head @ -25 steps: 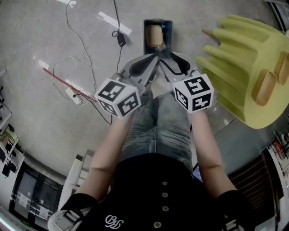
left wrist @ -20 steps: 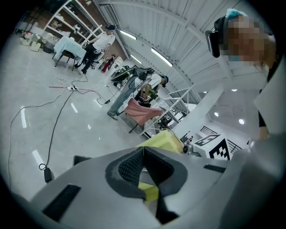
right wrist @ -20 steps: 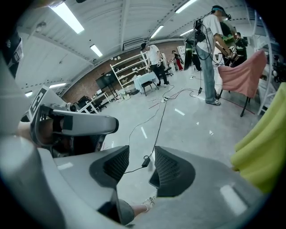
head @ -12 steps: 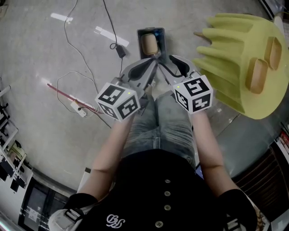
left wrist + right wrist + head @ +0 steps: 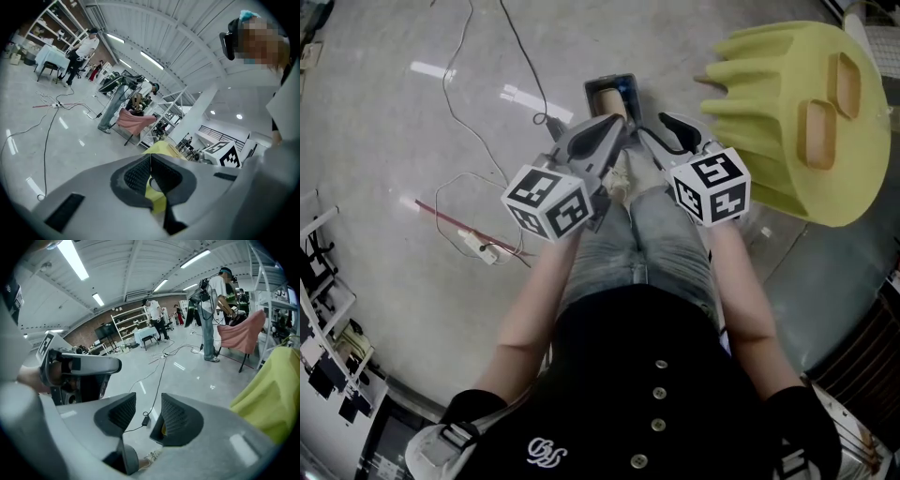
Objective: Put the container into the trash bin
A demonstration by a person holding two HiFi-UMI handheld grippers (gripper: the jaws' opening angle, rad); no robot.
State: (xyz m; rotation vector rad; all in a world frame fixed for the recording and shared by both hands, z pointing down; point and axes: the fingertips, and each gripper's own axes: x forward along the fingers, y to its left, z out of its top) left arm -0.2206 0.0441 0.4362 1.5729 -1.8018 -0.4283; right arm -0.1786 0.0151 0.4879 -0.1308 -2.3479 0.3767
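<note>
In the head view a small dark trash bin (image 5: pixel 628 86) stands on the grey floor just beyond my feet. A tan rounded container (image 5: pixel 608 97) lies inside it. Both grippers hover side by side above the bin's near edge. My left gripper (image 5: pixel 620 127) has its pads pressed together with nothing held; the left gripper view shows my left gripper (image 5: pixel 150 161) the same way. My right gripper (image 5: pixel 654 129) is just right of it. In the right gripper view my right gripper (image 5: pixel 149 411) has a narrow empty gap between its pads.
A big yellow cloth-covered shape (image 5: pixel 797 122) fills the right side, close to the right gripper. Cables (image 5: pixel 459 103), a power strip (image 5: pixel 478 246) and a red rod (image 5: pixel 455 211) lie on the floor to the left. People and a pink-draped chair (image 5: pixel 243 333) stand farther off.
The head view has swung: the bin now sits partly behind the gripper tips and the yellow shape has slid up and right. The two grippers have drawn slightly apart.
</note>
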